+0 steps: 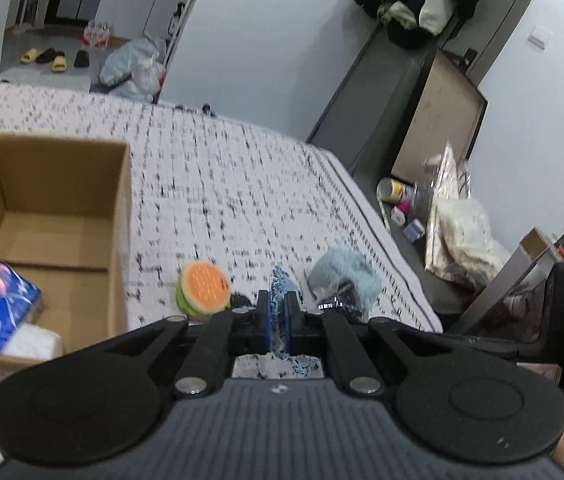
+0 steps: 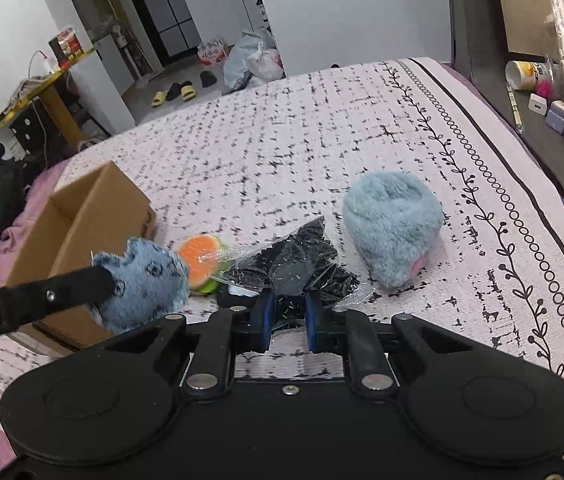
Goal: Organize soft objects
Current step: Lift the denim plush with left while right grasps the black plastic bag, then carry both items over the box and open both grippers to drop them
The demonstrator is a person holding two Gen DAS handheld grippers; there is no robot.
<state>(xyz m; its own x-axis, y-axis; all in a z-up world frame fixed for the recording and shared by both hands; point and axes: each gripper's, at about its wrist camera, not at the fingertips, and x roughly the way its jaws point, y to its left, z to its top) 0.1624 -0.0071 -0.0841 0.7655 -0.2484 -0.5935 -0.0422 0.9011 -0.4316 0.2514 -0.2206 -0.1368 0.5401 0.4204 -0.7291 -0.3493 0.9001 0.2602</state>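
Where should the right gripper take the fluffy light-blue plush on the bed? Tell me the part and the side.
Probably from above, across the narrower, lower near end of the light-blue plush. It lies on its side on the bedspread, apart from the plastic packet, so its top is unobstructed. The right gripper is shut on that packet and must release first.

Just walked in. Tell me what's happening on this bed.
A person is sorting soft things into a cardboard box on the bed. The left gripper is shut on a blue patterned cloth, held up beside the box. The right gripper is closed on a clear bag of black pieces. A fluffy blue plush and an orange and green sponge lie loose on the bed. The box holds a blue packet.
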